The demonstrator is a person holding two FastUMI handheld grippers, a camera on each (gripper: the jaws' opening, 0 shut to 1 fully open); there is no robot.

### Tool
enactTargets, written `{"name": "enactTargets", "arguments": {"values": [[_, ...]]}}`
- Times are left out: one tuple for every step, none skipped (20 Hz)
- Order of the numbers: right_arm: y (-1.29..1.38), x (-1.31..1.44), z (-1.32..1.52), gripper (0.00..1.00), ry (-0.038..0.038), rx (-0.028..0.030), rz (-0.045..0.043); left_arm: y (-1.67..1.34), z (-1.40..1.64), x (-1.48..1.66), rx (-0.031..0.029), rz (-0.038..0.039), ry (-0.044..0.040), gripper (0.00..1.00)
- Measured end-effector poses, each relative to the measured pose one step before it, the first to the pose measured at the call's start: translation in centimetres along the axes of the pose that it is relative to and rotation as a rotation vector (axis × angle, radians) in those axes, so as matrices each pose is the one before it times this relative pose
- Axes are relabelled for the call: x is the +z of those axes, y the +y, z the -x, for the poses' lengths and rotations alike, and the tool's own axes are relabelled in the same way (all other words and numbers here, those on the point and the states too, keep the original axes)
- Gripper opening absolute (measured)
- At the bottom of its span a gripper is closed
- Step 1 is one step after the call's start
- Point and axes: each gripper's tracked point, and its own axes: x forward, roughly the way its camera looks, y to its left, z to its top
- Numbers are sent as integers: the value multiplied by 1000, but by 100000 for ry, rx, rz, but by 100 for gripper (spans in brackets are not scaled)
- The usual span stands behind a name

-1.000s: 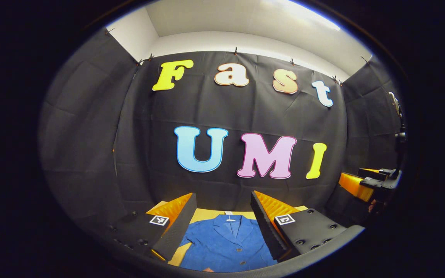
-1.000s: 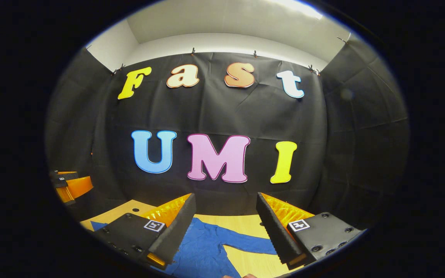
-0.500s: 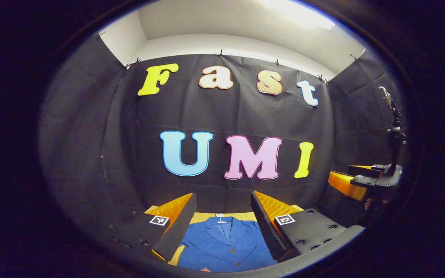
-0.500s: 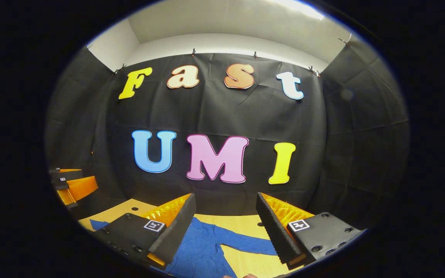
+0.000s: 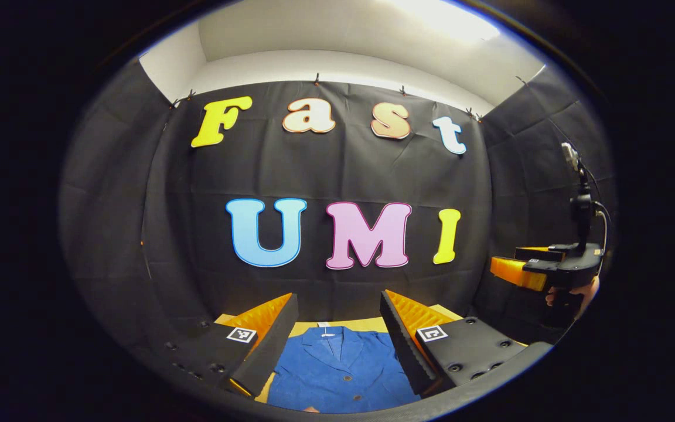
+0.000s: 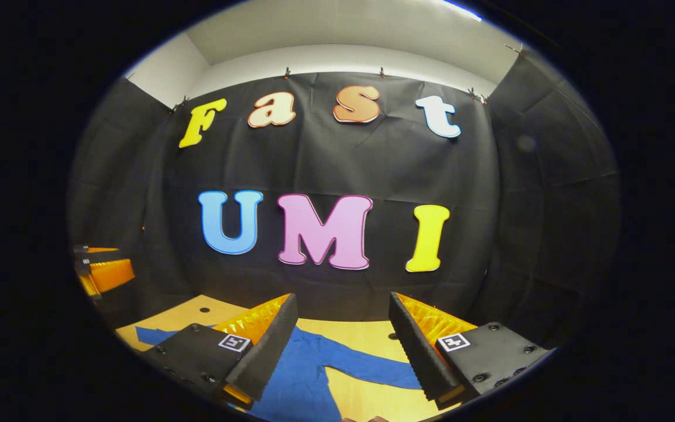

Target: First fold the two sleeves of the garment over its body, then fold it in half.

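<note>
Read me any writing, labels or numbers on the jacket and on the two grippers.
Jacket: small white collar tag, too small to read.
Left gripper: square black-and-white markers, coded patterns, no words or numbers.
Right gripper: the same kind of markers, no words or numbers.
Nothing else on them is legible.

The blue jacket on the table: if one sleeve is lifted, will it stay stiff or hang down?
The blue jacket probably droops: it lies flat like soft cloth. Its sleeve, spread on the wooden table, would likely drag rather than slide freely.
</note>
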Motion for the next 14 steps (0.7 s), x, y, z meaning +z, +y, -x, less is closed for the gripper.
{"name": "enactTargets", "arguments": {"values": [[-1159, -838, -481, 99, 1754, -1205, -3, 259, -196, -161, 1315, 1062, 960, 82], [-1177, -924, -525, 100, 2116, -1246, -20, 89, -192, -286, 516, 495, 882, 82], [-1353, -1182, -542, 100, 2376, -1389, -245, -76, -370, -147, 76, 187, 829, 80], [-1248, -1207, -632, 100, 2760, -1669, 447, -181, -127, -204, -61, -192, 744, 80], [-1254, -1553, -704, 100, 3101, -1243, 170, -283, -333, -68, -408, -481, 646, 80], [-1121, -1263, -579, 100, 2456, -1124, -191, -407, -252, -288, -497, -767, 708, 80], [-1104, -1233, -870, 100, 580, -680, 96, -365, -266, -168, -462, -882, 686, 80], [-1075, -1662, -1028, 100, 2711, -854, -231, -516, -191, -272, -935, -895, 413, 81], [-960, -1881, -1027, 100, 3917, -1085, -707, -521, -284, -64, -945, -750, 422, 82], [-880, -1954, -1217, 100, 4106, -486, -1222, -377, -144, -121, -760, -474, 590, 80], [-1115, -1883, -1277, 92, 3677, -1257, -774, -363, -186, -31, -716, -168, 457, 80], [-993, -1815, -1487, 100, 3928, -1576, -1115, -389, -106, -65, -492, -300, 578, 82], [-956, -1555, -1488, 100, 3372, -1622, -1635, -171, -159, 0, 192, -622, 747, 80], [-835, -1474, -1334, 100, 3655, -1474, -2203, 10, -101, -85, 744, -849, 567, 82]]}}
